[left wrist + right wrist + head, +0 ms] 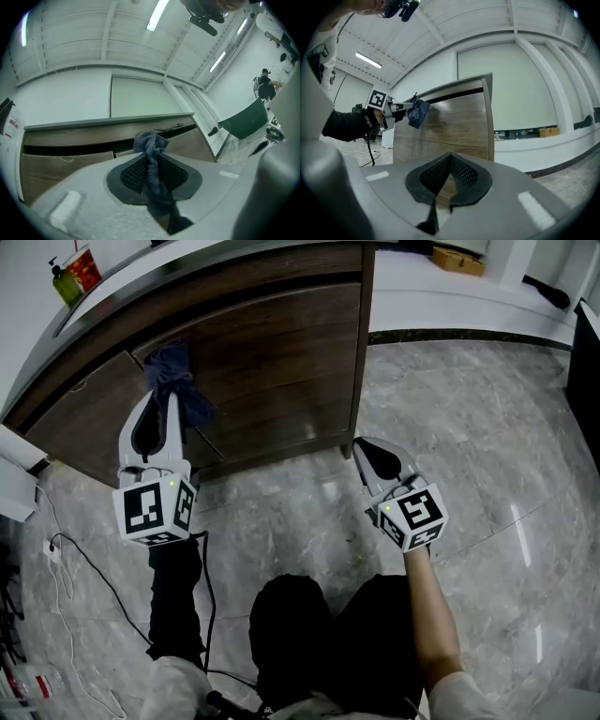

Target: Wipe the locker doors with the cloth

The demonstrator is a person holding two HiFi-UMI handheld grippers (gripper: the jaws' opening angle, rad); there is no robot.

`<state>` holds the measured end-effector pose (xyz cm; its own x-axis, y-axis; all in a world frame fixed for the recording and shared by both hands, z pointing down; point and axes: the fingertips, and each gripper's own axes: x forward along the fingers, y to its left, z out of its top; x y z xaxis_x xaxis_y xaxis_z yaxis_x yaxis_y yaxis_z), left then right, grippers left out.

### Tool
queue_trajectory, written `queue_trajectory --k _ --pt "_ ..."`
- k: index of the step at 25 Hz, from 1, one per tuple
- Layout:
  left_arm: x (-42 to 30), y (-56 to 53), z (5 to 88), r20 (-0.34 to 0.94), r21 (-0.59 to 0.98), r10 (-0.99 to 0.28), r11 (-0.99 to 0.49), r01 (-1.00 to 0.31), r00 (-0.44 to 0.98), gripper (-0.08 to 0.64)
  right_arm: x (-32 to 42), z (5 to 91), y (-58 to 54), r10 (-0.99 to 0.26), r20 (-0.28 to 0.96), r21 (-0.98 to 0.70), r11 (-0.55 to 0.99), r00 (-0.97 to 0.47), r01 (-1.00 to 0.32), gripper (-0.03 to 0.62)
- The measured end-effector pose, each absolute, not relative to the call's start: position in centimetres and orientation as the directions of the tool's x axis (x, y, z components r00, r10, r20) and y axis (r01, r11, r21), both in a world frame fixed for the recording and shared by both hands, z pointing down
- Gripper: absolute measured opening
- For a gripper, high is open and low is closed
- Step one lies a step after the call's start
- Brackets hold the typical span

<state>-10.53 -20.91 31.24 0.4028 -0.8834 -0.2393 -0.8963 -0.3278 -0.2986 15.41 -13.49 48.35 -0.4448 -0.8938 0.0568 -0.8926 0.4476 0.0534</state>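
Knees [319,615]: dark trousers at the bottom centre of the head view, above a grey marble floor [487,427].
Left gripper [167,407]: left of centre in the head view, marker cube lowest, pointing up the frame at the locker; a black sleeve [176,596] runs down from it.
Left jaws: closed on the cloth, the black ribbed pads [136,171] kept slightly apart by the fabric between them.
Cloth [174,371]: dark blue and bunched. One end pokes out past the jaw tips and the rest trails back between the pads. It sits up against the upper left part of the wooden front.
Locker doors [272,362]: dark brown wood, filling the upper middle of the head view.
Right gripper [361,446]: right of centre, near the locker's lower right corner, on a bare forearm [431,615].
Right jaws: tips meeting, nothing held; wood shows through the slit behind them.
Tabletop [122,282]: pale slab over the locker, with a green bottle [64,282] at the upper left.
Cable [84,559]: black, snaking over the floor at the lower left.
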Motion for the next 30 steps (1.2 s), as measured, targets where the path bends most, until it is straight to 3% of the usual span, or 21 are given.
queue_trajectory --k 7,30 --pt "-11.7 -22.9 29.1 -0.266 -0.297 -0.894 -0.28 -0.913 0.361 0.069 15.0 46.6 -13.7 -0.892 0.025 0.068 0.453 -0.452 -0.889 0.005" --pt "-13.8 -27.4 38.8 -0.132 -0.231 -0.959 -0.217 -0.948 0.252 0.07 15.2 48.1 -13.6 -0.89 0.062 0.069 0.455 -0.451 -0.888 0.005"
